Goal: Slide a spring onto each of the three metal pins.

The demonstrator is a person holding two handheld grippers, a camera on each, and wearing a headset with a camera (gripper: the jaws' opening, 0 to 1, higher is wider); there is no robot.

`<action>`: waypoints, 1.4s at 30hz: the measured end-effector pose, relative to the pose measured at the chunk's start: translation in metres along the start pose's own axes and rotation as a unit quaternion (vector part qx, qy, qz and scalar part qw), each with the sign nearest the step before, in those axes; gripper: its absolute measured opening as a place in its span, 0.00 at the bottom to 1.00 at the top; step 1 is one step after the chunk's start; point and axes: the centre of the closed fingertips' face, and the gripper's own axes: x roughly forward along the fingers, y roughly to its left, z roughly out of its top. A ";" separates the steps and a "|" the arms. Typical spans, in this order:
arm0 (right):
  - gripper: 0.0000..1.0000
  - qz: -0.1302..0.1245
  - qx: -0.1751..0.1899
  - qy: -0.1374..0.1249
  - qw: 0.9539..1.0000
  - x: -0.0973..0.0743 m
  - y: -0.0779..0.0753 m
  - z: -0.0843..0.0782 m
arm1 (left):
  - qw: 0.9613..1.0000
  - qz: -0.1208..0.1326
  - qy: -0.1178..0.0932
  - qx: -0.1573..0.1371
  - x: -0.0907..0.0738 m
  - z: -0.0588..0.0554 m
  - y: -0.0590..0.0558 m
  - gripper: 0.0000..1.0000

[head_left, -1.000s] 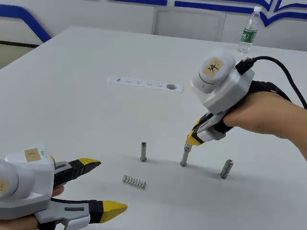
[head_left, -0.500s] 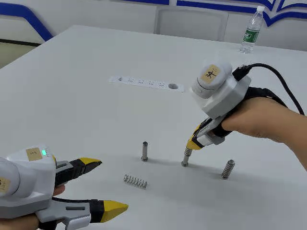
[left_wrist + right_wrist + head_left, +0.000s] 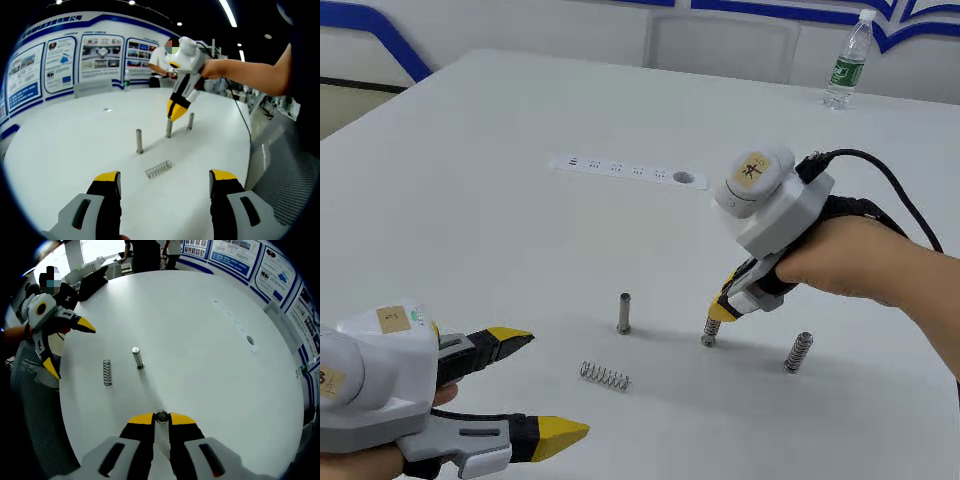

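The loose spring (image 3: 604, 376) is a thin coil of grey wire. It lies flat on its side on the white desk (image 3: 470, 220). Just behind it stands the bare pin (image 3: 624, 312), a short grey metal post with a wider top. It stands straight up with nothing on it. The loose spring and the bare pin are near each other but do not touch.

To the right stands the middle pin (image 3: 706, 342). The middle spring (image 3: 712, 325) is wrapped round it. The right claw (image 3: 723, 312) comes down on it from above at a slant. In the right gripper view, its two yellow tips sit close together with the round top of the pin and spring between them. So the right claw is pinched on the middle spring.

Farther right, the end spring (image 3: 797, 349) stands up, a little tilted. It covers nearly all of the end pin (image 3: 790, 367). No claw touches it.

The left claw (image 3: 560, 384) is low at the near edge of the desk. Its two yellow tips are wide apart and hold nothing. The loose spring lies on the desk a little way in front of it, apart from both tips.

Far back on the desk lie a white power strip (image 3: 625, 170) and a water bottle (image 3: 847, 60).
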 end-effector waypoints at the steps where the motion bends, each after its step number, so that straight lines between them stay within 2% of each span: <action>1: 0.12 0.001 0.002 0.002 1.000 0.002 -0.001 -0.001 | 1.000 0.000 0.000 0.000 0.000 0.000 0.000 0.73; 15: 0.12 0.006 0.003 0.006 1.000 0.013 -0.003 -0.008 | 1.000 0.000 0.002 0.000 0.001 0.000 0.001 0.73; 24: 0.14 0.000 -0.004 -0.001 1.000 0.006 -0.004 -0.007 | 1.000 0.000 0.002 0.003 0.001 0.002 -0.001 0.73; 31: 0.15 -0.008 -0.002 -0.005 1.000 0.000 -0.002 -0.012 | 1.000 -0.003 0.002 0.005 0.001 0.002 -0.003 0.73; 37: 0.15 -0.008 0.003 -0.004 1.000 -0.004 0.002 -0.020 | 1.000 -0.005 0.002 0.006 0.001 0.003 -0.003 0.73; 42: 0.15 -0.005 0.003 -0.005 1.000 -0.002 0.013 -0.024 | 1.000 -0.006 0.001 0.006 0.001 0.003 -0.005 0.73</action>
